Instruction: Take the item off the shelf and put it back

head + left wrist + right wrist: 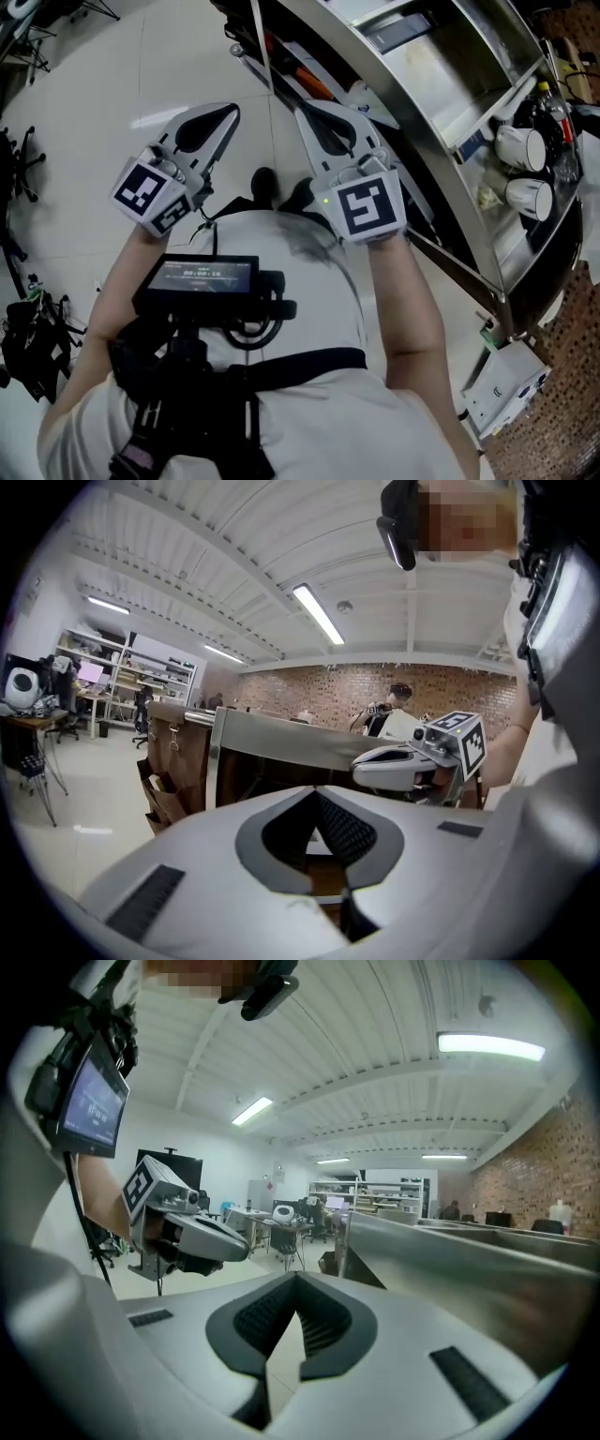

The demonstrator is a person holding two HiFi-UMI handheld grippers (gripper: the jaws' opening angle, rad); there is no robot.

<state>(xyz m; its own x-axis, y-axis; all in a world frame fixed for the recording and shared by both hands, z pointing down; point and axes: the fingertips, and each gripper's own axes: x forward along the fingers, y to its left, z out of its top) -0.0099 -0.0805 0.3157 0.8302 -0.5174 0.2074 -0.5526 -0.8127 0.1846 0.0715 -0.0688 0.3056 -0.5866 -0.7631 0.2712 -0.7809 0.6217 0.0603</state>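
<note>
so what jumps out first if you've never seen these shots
Two grey grippers are held out over the pale floor: the left gripper and the right gripper, both shut and empty, each with a black-and-white marker cube by the wrist. At the right of the head view stands a steel shelf with two white cups on it.
</note>
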